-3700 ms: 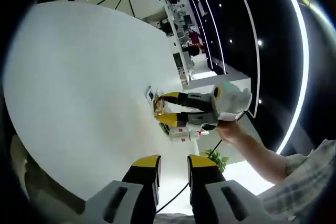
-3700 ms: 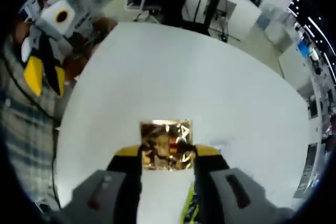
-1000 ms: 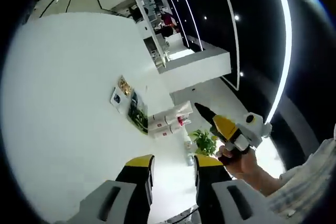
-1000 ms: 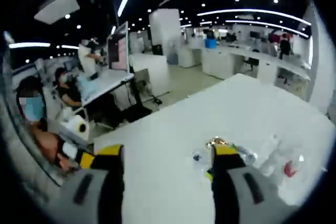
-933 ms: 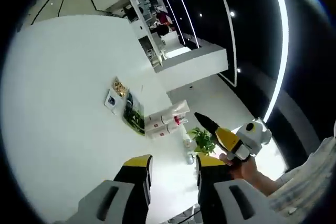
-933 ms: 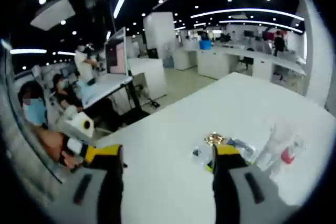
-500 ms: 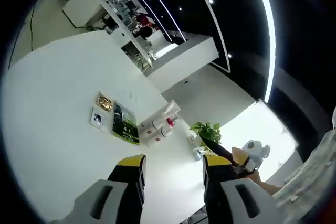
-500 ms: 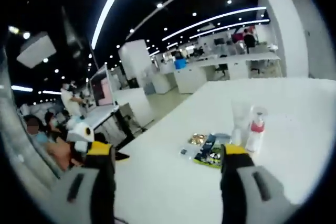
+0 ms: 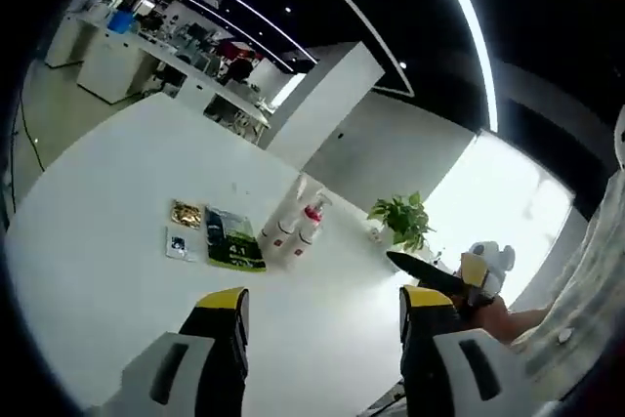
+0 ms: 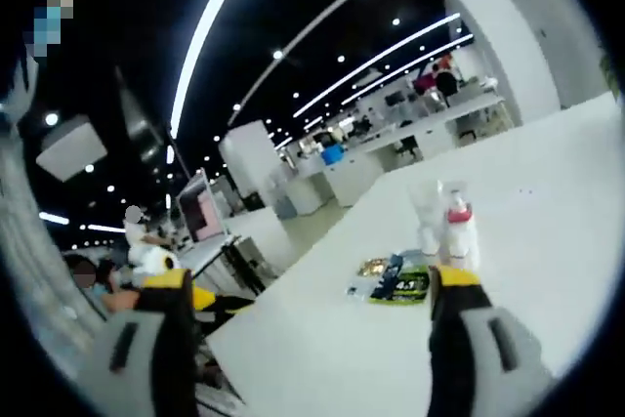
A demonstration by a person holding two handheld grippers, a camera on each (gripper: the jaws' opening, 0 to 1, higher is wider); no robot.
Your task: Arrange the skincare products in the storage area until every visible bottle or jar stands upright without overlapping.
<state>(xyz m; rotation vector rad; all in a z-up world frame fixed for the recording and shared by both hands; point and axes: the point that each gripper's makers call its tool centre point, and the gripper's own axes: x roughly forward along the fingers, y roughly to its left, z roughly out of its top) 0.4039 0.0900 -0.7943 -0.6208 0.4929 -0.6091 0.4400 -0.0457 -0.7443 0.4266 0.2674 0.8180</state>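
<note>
— What are we seeing along the left gripper (image 9: 322,305)?

— We are looking down its two yellow-tipped jaws, which are standing wide apart and gripping nothing. Ahead of them, well beyond the tips, the skincare products are sitting in a small cluster on the white bench (image 9: 98,271). Two pump bottles are standing upright, touching or nearly so: a clear one (image 9: 281,224) and, just beside it on the right-jaw side, a red-capped pump bottle (image 9: 307,227). In front of them a green sachet (image 9: 231,239) is lying flat, with a small dark sachet (image 9: 178,244) and a gold foil packet (image 9: 186,213) just beside it toward the left-jaw side. A potted plant (image 9: 402,219) is showing past the bench, beyond the right jaw.

— And the other hand?

— We are catching the right gripper (image 9: 441,278) off beside the right jaw, held in a hand (image 9: 493,317). From the right gripper view, its own jaws (image 10: 317,290) are also spread wide and empty. Between them, well ahead, we are seeing the same cluster: the two bottles upright, red cap (image 10: 457,234) beside clear (image 10: 427,215), the green sachet (image 10: 402,287) flat before them and the gold packet (image 10: 372,267) next to it. The left gripper (image 10: 186,292) is showing near the left jaw.
</note>
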